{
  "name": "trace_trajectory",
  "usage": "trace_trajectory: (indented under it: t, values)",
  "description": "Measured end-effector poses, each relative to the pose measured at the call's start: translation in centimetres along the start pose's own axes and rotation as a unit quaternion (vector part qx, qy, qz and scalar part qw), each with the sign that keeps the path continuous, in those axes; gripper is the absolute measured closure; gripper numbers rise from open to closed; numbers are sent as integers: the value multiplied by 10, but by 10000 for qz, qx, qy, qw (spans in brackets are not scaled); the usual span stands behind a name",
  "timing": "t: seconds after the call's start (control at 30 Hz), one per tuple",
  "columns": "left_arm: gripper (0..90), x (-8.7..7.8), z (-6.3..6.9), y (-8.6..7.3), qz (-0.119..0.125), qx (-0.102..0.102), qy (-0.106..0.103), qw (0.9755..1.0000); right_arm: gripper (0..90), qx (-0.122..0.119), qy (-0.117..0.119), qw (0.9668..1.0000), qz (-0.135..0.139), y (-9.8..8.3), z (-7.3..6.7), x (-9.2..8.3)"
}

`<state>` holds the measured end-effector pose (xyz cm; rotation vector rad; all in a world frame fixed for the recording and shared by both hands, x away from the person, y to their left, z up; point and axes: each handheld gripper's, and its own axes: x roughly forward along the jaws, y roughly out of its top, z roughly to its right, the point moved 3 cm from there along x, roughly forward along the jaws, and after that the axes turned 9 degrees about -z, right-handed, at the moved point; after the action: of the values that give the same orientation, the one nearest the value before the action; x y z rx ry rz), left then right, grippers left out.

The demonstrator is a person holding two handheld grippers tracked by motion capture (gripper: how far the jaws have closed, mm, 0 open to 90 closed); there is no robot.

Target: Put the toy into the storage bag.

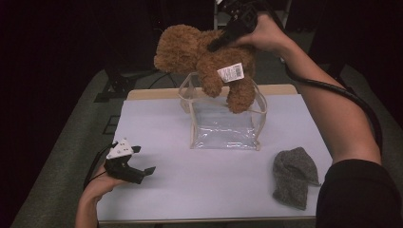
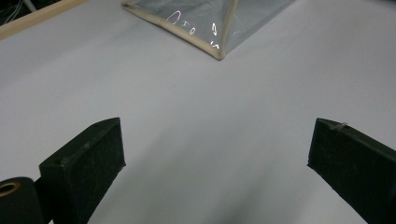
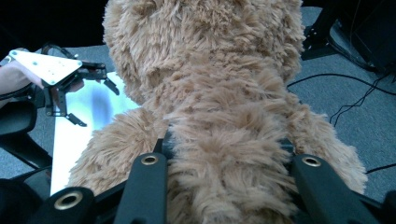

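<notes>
One teddy bear (image 1: pixel 202 54), one clear plastic bag (image 1: pixel 223 121), one grey knitted hat (image 1: pixel 293 175), two grippers.

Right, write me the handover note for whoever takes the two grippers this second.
Right gripper: jaws shut on the teddy bear, held in the air above the clear box, legs hanging at its rim.
Left gripper: jaws open, nothing between them, low over the table at its near left.
Grey knit cloth: lying on the table, near right, untouched.
Done: bear picked up and brought over the box.
Left: probably lower the bear into the box and let go; the cloth may follow.
</notes>
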<state>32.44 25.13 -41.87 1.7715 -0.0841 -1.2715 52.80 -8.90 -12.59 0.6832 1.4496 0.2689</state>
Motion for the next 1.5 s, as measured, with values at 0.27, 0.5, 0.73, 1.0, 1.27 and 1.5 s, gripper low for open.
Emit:
trace_trajectory:
  t: [0.27,0.5,0.73,1.0,1.27,1.5]
  values:
    - [31,1,1,0,-4,-18,-13,10000,617,130,-87,9998,90,3,20,9]
    - [32,4,1,-1,-56,18,-47,10000,616,219,-122,9996,154,0,33,13]
    - [31,6,1,-2,-89,11,-80,9999,616,262,-194,9993,198,4,39,11]
    - [31,8,3,-2,-124,24,-117,9999,614,204,-257,9994,116,5,36,20]
    - [31,8,5,-1,-120,82,-152,9998,613,-25,-145,9999,49,7,8,27]
    - [31,9,8,0,-137,135,-177,9997,613,-135,87,9998,68,0,-13,35]
